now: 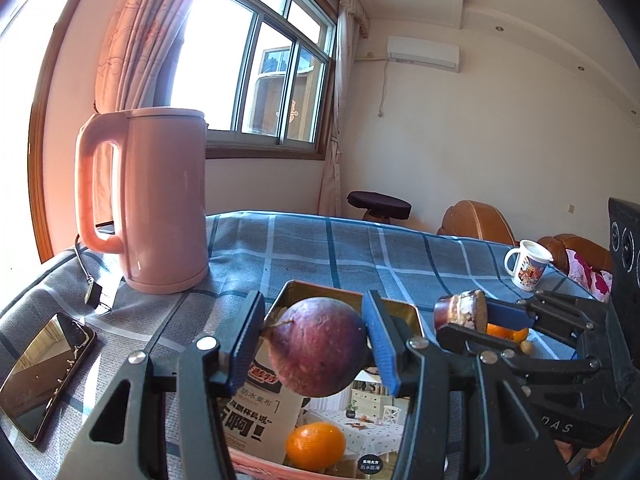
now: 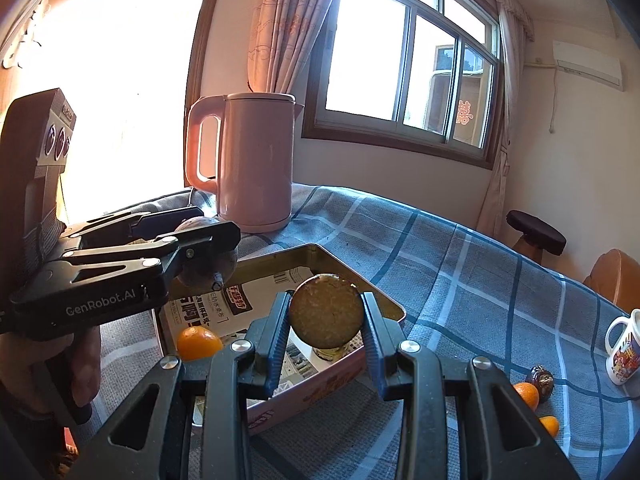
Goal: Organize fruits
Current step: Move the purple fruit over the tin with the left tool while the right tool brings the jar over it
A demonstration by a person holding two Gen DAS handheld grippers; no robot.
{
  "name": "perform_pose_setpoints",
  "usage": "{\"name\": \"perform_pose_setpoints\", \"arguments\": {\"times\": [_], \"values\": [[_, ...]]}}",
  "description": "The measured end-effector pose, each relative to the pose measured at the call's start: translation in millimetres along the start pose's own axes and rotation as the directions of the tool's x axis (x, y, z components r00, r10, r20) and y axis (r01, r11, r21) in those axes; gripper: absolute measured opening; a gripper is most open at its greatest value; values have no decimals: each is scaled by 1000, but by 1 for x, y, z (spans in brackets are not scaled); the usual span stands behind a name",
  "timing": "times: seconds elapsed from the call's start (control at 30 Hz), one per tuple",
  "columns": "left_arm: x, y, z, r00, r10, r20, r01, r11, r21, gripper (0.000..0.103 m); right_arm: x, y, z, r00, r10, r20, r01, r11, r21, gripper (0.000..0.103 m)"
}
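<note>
My left gripper (image 1: 316, 320) is shut on a round purple passion fruit (image 1: 318, 346), held above a gold-rimmed tin tray (image 1: 348, 300). One orange (image 1: 316, 446) lies in the tray on printed paper. My right gripper (image 2: 326, 300) is shut on a brown halved fruit (image 2: 326, 314) with a rough tan face, over the tray's (image 2: 360, 280) near corner. In the right wrist view the left gripper (image 2: 212, 232) with the purple fruit (image 2: 208, 264) hangs at left, above the orange (image 2: 199, 343). In the left wrist view the right gripper (image 1: 468, 322) is at right.
A pink kettle (image 1: 160, 200) with a cord stands behind the tray on the blue checked cloth (image 2: 460, 280). A phone (image 1: 44, 372) lies at left. A mug (image 2: 622, 352), two small oranges (image 2: 526, 394) and a dark fruit (image 2: 540, 378) sit at right. A stool (image 2: 536, 232) stands beyond the table.
</note>
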State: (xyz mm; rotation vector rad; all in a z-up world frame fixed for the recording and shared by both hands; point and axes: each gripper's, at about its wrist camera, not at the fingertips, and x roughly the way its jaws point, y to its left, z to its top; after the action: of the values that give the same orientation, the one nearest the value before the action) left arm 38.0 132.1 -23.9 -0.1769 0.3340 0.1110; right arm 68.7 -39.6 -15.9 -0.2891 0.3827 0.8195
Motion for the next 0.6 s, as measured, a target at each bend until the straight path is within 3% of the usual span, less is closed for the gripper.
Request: {"name": "perform_pose_setpoints", "arguments": {"times": [0.6], "values": [[22,10,-3,996,30,-88,-28,999,19,53,30,22,-7,997,48,-55,-48,999,-3,36]]}}
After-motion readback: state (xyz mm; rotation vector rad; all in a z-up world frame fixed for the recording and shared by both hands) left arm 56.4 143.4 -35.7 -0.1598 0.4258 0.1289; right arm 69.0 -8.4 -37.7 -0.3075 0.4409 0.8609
